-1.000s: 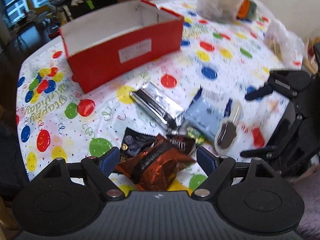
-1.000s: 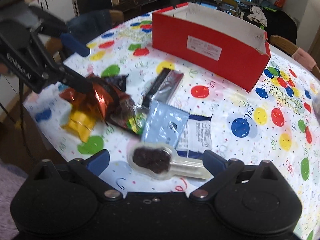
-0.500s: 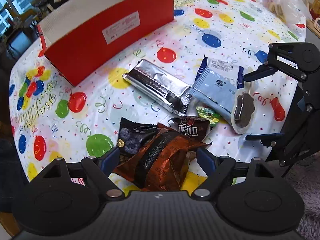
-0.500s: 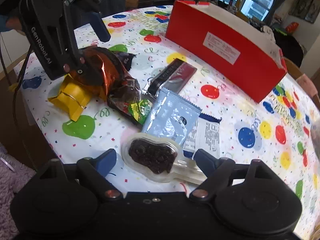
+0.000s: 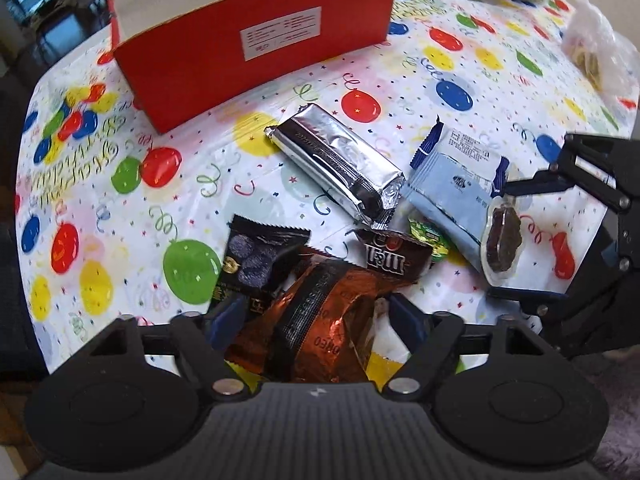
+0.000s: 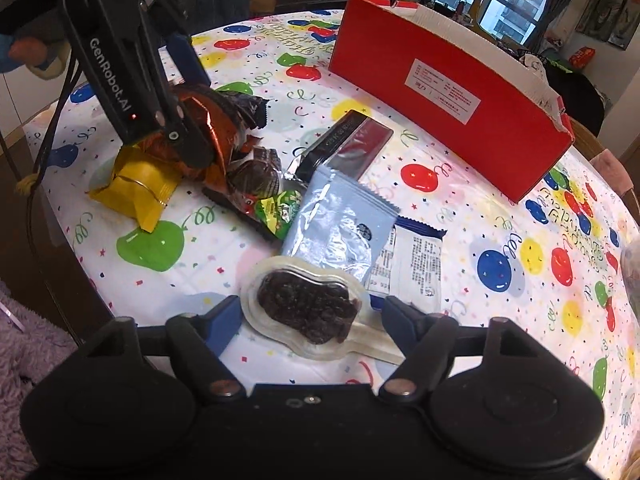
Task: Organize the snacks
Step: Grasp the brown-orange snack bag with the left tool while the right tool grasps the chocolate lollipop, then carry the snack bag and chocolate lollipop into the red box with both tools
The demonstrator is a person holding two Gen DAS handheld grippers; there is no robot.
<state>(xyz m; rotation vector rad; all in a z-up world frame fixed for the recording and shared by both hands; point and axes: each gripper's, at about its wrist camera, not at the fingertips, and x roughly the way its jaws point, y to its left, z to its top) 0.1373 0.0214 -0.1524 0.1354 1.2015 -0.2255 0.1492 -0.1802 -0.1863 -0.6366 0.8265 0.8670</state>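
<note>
Fingers point(image 5: 224, 320) of the left gripper point(image 5: 316, 320) flank the orange Oreo packet point(image 5: 320, 320), spread wide.
The right gripper point(image 6: 312, 320), equally wide, straddles the clear-wrapped brownie point(image 6: 308, 312), gripping nothing. Both snacks lie on the tablecloth point(image 5: 120, 216), well short of the red box point(image 5: 248, 52).

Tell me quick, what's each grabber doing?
Left gripper: open around the orange Oreo packet, not clamped.
Right gripper: open around the clear-wrapped chocolate bar.
</note>
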